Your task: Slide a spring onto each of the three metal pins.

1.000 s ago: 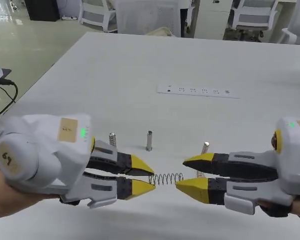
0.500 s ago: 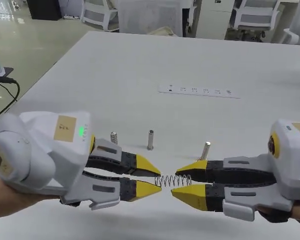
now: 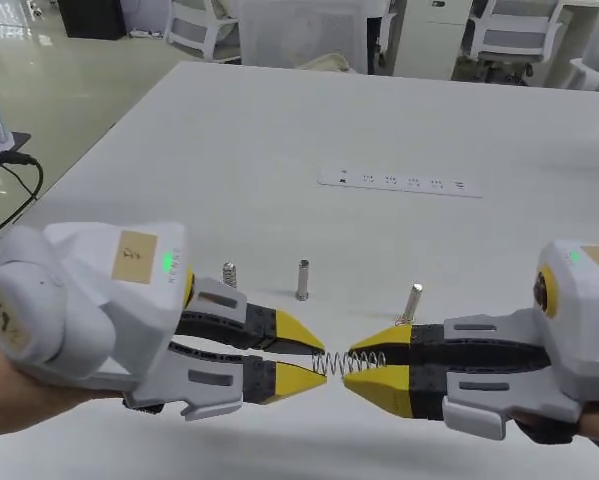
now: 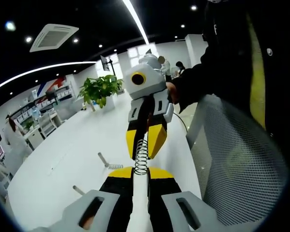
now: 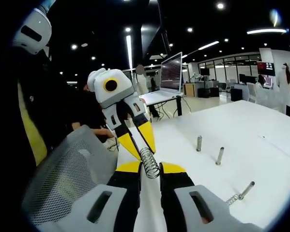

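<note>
Left gripper [image 3: 322, 363] is pinching one end of the spring [image 3: 341, 362]; right gripper [image 3: 351, 366] is clamped on the other end, so the spring sits level between the two sets of yellow tips, just above the table [image 3: 279, 140]; right behind, toward the far edge, there's a row of three pins; left pin [image 3: 229, 274] already has a spring on it; middle pin [image 3: 303, 279] is bare; right pin [image 3: 415, 298] leans a bit with a loose spring [image 5: 232, 198] at its foot; power strip [image 3: 399, 182] lies further toward the far edge.
</note>
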